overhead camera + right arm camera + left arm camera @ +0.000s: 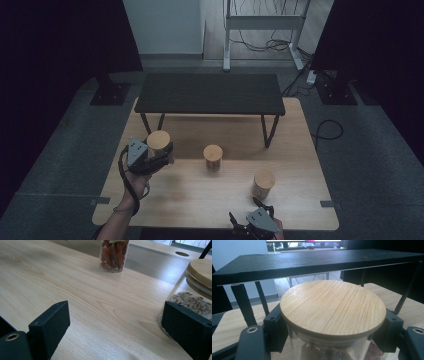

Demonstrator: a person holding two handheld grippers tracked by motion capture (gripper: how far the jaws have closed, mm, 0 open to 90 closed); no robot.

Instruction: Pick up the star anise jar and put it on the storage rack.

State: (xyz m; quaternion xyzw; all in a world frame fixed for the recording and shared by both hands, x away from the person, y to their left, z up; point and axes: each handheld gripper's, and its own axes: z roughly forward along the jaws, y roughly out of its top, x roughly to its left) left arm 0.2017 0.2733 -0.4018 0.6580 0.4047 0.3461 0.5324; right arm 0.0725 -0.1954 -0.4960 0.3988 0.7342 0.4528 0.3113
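A glass jar with a round bamboo lid (332, 307) sits between the jaws of my left gripper (332, 340), whose black pads press on its sides just below the lid. In the high view this jar (159, 141) is at the table's left, in front of the black shelf, with the left gripper (162, 157) shut on it. Dark reddish contents show through the glass. At the table's near edge my right gripper (245, 213) stands open with bare wood between its fingers (50, 322). A lidded jar of pale nuts (190, 298) stands just beyond its right jaw.
A low black shelf on thin legs (210, 94) spans the back of the light wooden table (190, 200). A jar of red pieces (213, 158) stands mid-table, and the nut jar (263, 184) is to its right. Dark floor surrounds the table.
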